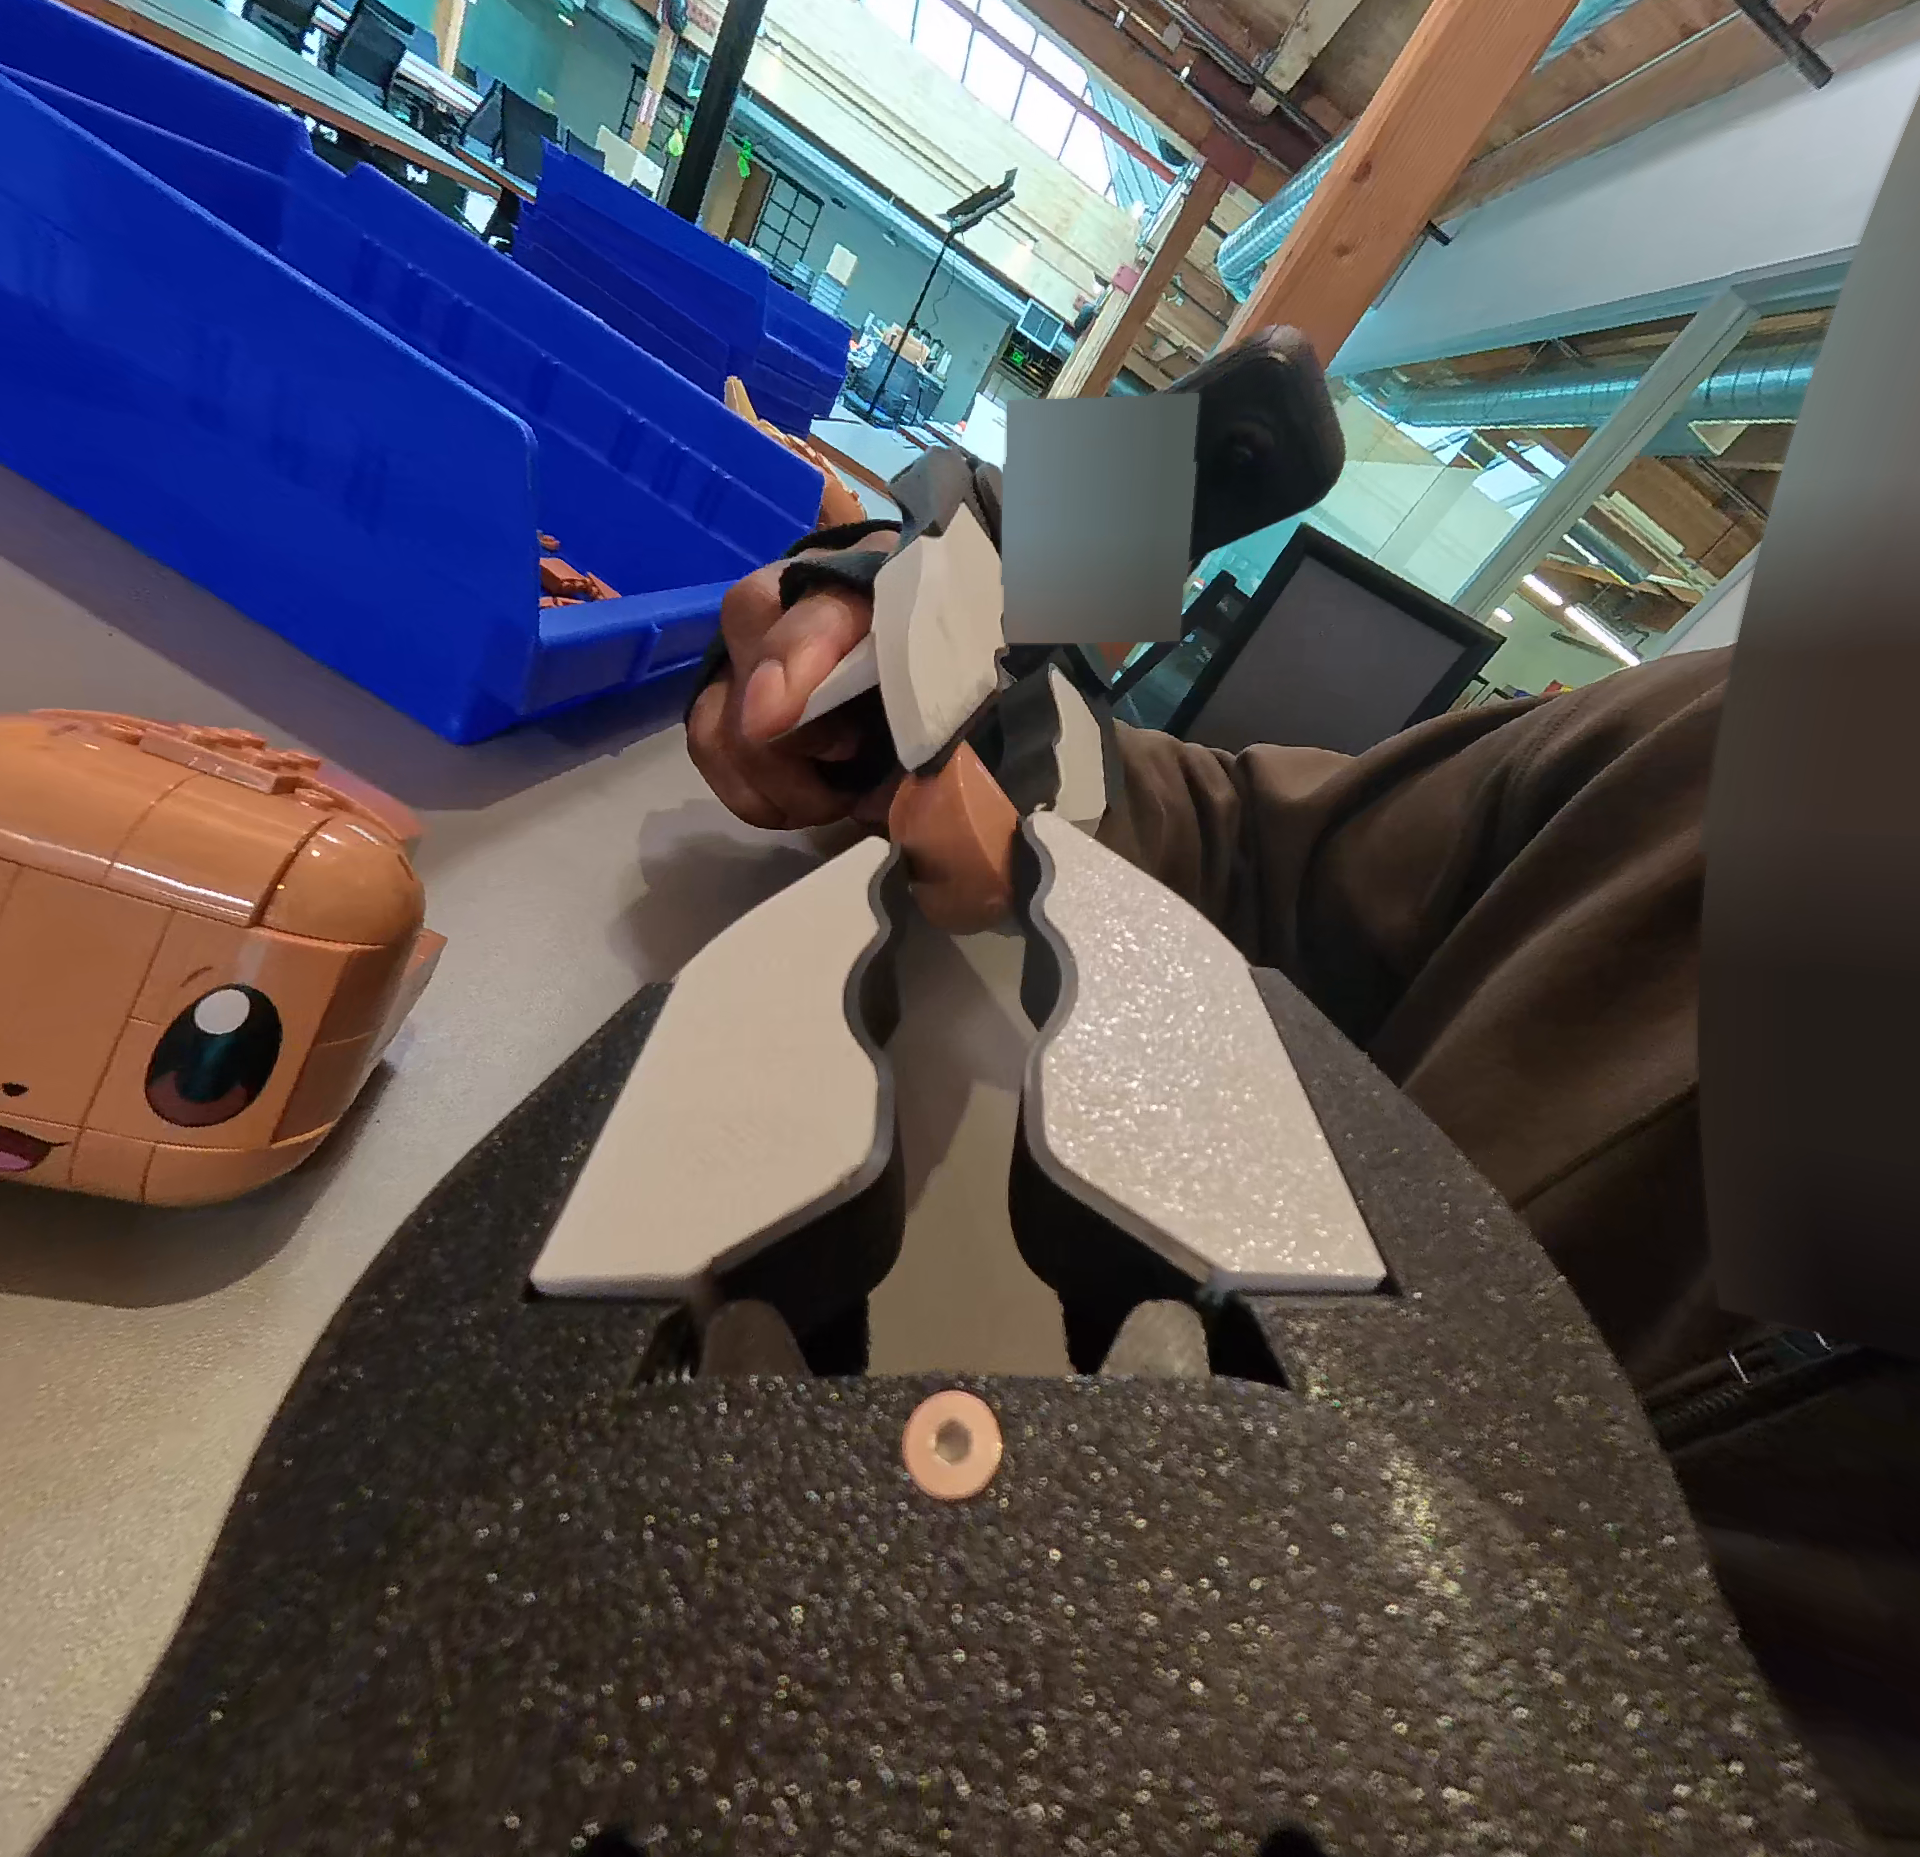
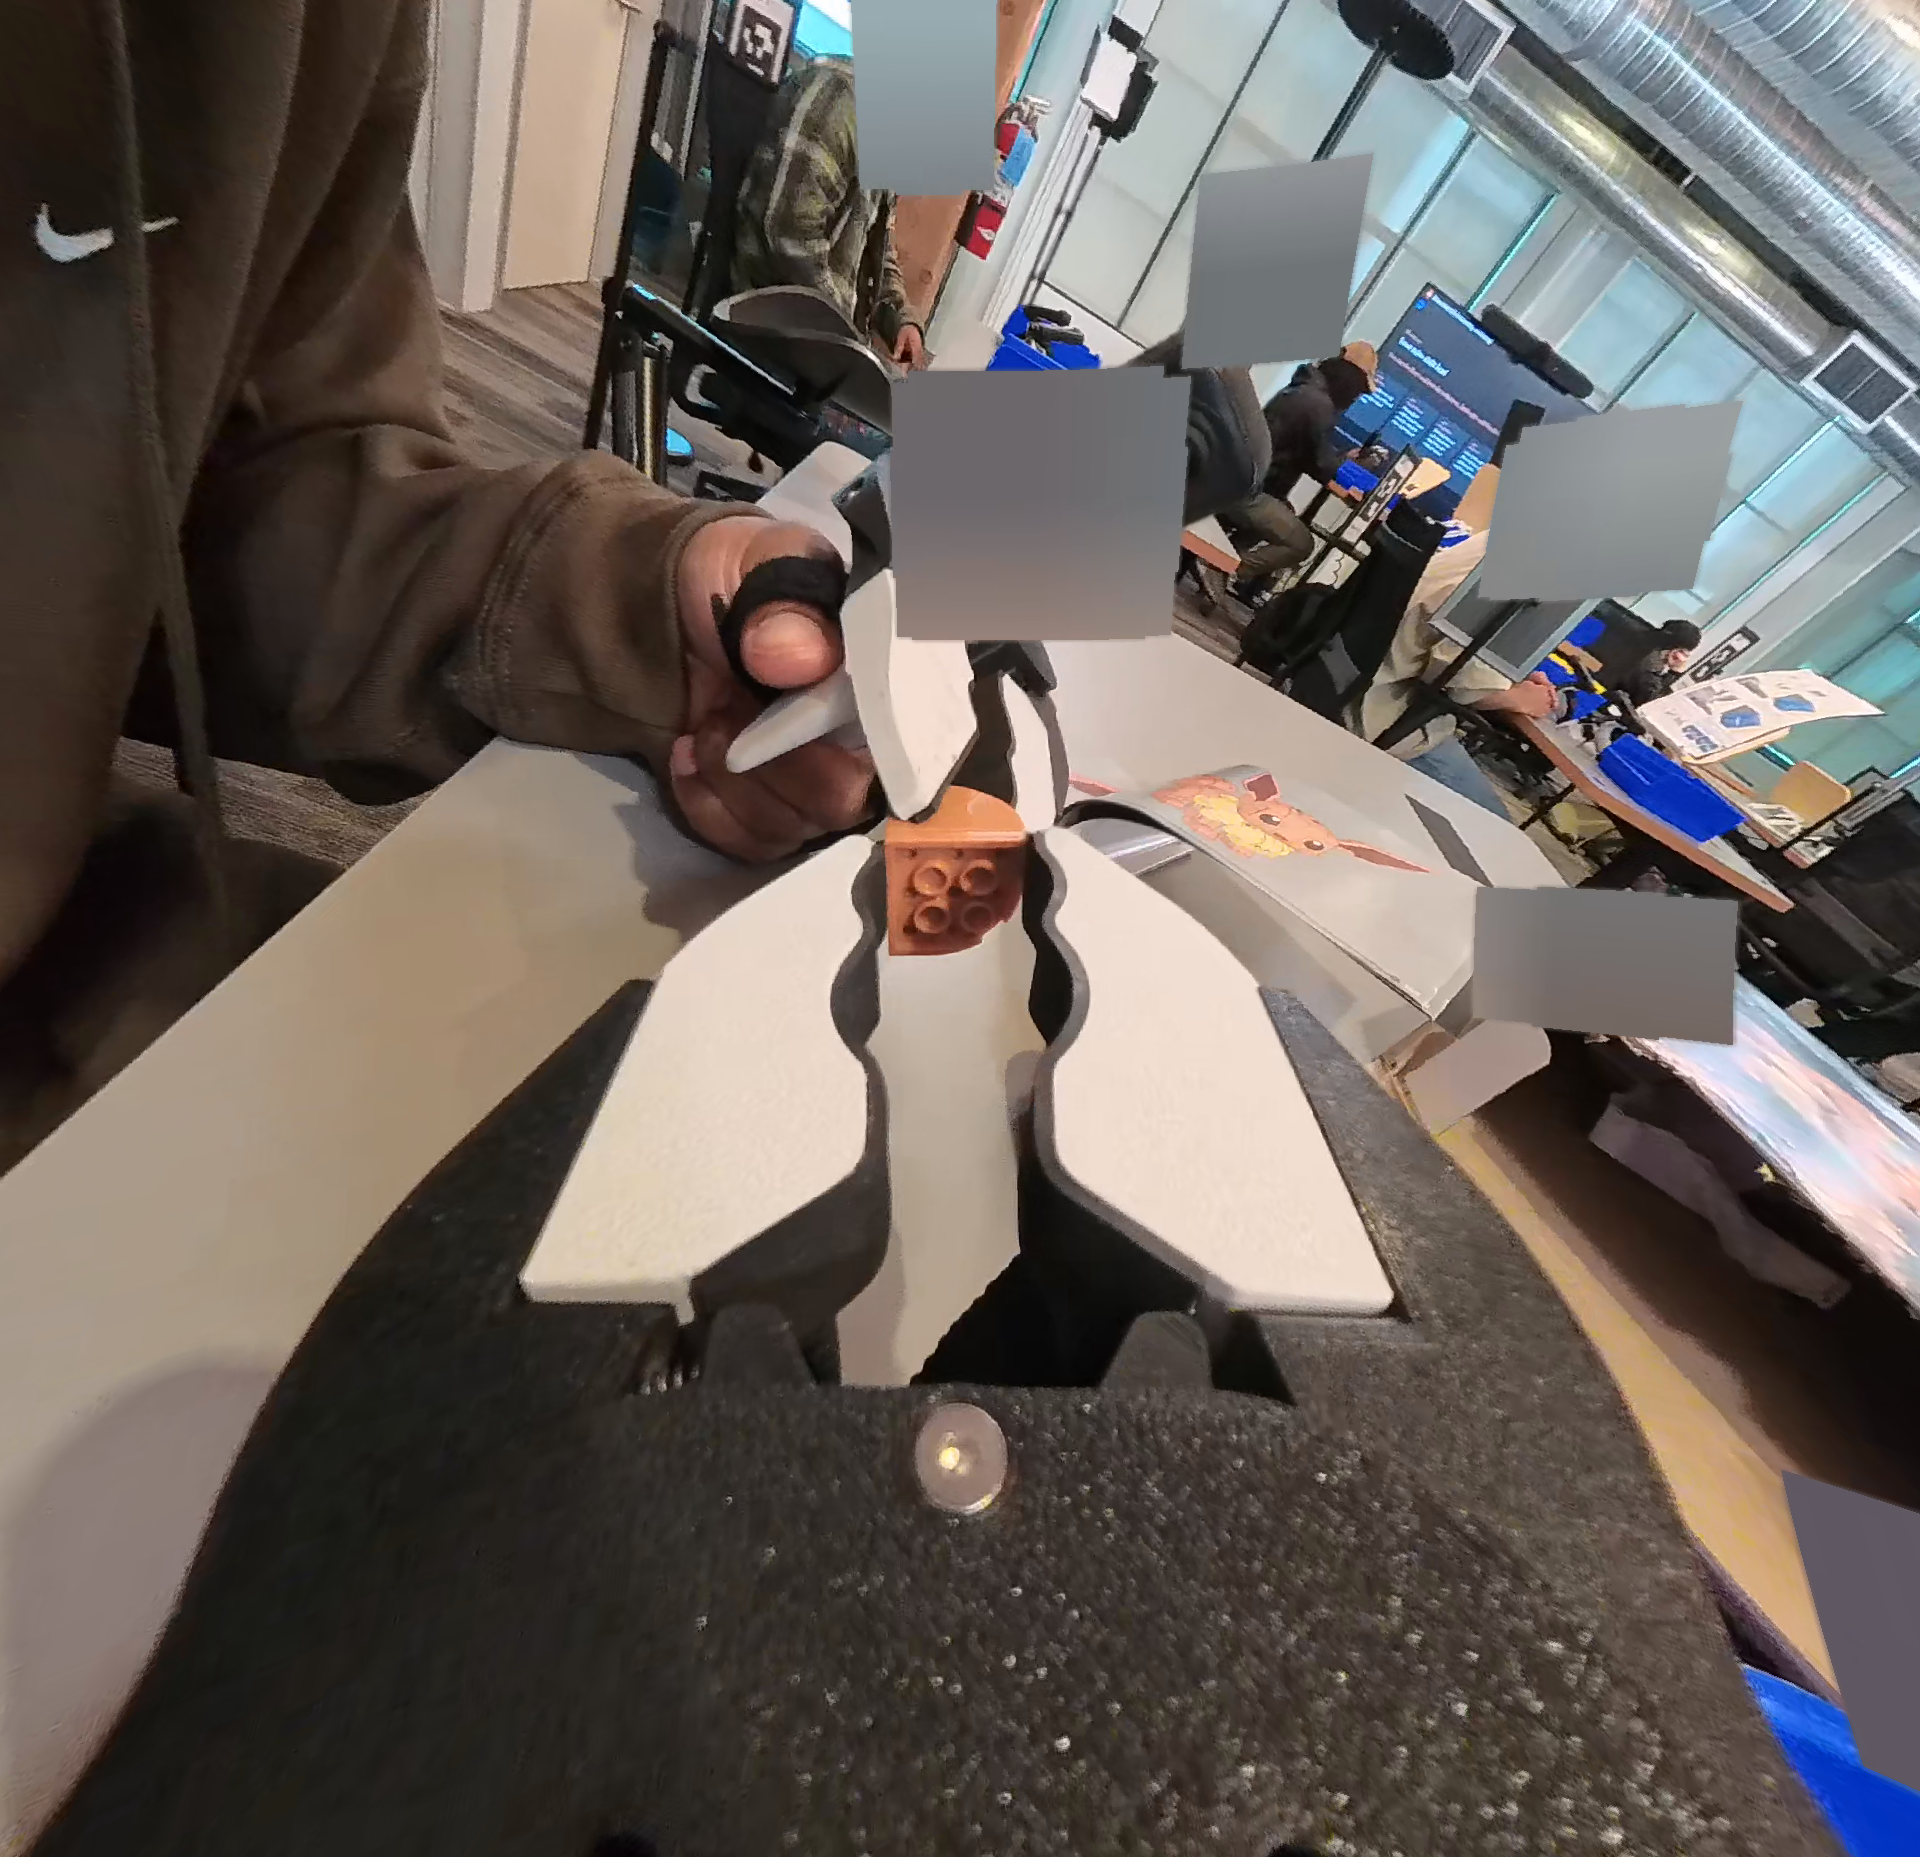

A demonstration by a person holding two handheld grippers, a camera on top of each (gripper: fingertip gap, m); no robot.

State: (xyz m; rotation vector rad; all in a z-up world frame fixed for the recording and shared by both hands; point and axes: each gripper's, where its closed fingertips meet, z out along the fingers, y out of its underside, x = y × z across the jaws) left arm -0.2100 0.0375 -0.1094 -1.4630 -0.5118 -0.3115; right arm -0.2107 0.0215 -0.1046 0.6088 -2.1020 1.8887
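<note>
A small brown rounded brick [image 1: 961,867] is pinched between the tips of my left gripper [image 1: 961,851] above the grey table [image 1: 540,934]. My right gripper [image 1: 951,654], held by a hand, meets it from the far side and clamps the same brick. In the right wrist view the brick [image 2: 951,898] shows its studded face between the tips of my right gripper [image 2: 951,862]. The left gripper [image 2: 914,727] comes down onto its rounded top edge. I cannot tell whether it is one brick or two joined.
A brown brick-built character head [image 1: 197,955] sits on the table at the left. Blue bins [image 1: 312,405] with loose brown bricks stand behind it. A booklet showing the character [image 2: 1278,820] lies past the grippers. The person's brown sleeve [image 1: 1455,924] is close by. People sit at far desks. The grippers are tip to tip, or close to it.
</note>
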